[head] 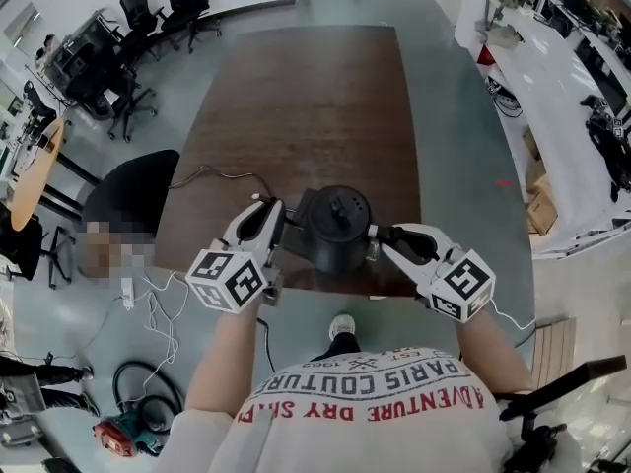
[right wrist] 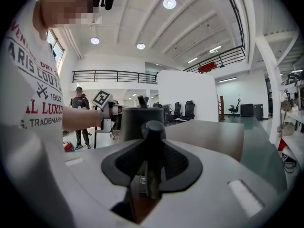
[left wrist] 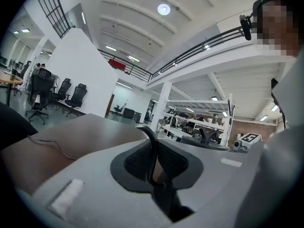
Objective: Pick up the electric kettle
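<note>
The black electric kettle (head: 338, 227) hangs between my two grippers, just above the near edge of the brown table (head: 296, 106). My left gripper (head: 285, 227) is shut on a thin black lip on the kettle's left side (left wrist: 152, 144); the left gripper view shows its pads (left wrist: 137, 161) pressed against that edge. My right gripper (head: 376, 235) is shut on the kettle's handle (right wrist: 153, 129) on the right side. The kettle's dark body (right wrist: 137, 120) stands upright just beyond the handle. Its lid (left wrist: 205, 141) shows from the left gripper view.
A thin cable (head: 212, 175) lies on the table's left part. A black office chair (head: 133, 195) stands by the table's left side, with more chairs (head: 148, 13) behind. Cables and a power strip (head: 126, 292) lie on the floor at left. White shelving (head: 552, 57) runs along the right.
</note>
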Demonstrator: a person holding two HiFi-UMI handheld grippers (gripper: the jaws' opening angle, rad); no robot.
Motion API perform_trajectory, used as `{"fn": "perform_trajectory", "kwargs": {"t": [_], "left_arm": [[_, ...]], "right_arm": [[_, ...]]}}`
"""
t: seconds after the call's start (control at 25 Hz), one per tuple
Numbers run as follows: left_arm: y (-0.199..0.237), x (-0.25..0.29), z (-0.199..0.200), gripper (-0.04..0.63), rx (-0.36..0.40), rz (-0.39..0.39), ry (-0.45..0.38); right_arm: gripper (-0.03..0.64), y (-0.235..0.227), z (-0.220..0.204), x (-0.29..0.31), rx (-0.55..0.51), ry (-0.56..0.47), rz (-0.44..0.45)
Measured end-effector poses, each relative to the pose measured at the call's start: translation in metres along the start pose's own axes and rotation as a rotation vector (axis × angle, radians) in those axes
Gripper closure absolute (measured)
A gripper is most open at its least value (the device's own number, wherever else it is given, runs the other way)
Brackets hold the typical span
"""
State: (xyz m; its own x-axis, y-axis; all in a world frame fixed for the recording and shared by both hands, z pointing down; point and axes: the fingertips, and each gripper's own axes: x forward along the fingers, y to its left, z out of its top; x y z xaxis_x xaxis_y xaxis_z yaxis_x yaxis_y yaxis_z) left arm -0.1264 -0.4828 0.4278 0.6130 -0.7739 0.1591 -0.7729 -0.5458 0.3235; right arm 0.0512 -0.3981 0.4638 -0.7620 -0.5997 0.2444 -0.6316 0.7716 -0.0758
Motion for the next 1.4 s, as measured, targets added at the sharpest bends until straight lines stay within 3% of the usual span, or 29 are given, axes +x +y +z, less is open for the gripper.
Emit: {"fn": "perform_trajectory", "kwargs": {"t": [0.56, 1.08, 1.4], "left_arm": [[-0.055, -0.04, -0.017, 0.554, -0.009, 0.016, -0.041], [-0.152, -0.128, -0.051, 0.554, 0.006, 0.06, -0.088], [-0.182, -0.183, -0.064, 0.555, 0.013, 0.111, -0.093]], "right_arm": [[0.508, 0.033, -0.009, -0.058, -0.028, -0.004, 0.022], [0.508, 0.107, -0.03, -0.155, -0.035, -0.024, 0.082], [0.508, 0.155, -0.04, -0.184, -0.018, -0.044, 0.117]]}}
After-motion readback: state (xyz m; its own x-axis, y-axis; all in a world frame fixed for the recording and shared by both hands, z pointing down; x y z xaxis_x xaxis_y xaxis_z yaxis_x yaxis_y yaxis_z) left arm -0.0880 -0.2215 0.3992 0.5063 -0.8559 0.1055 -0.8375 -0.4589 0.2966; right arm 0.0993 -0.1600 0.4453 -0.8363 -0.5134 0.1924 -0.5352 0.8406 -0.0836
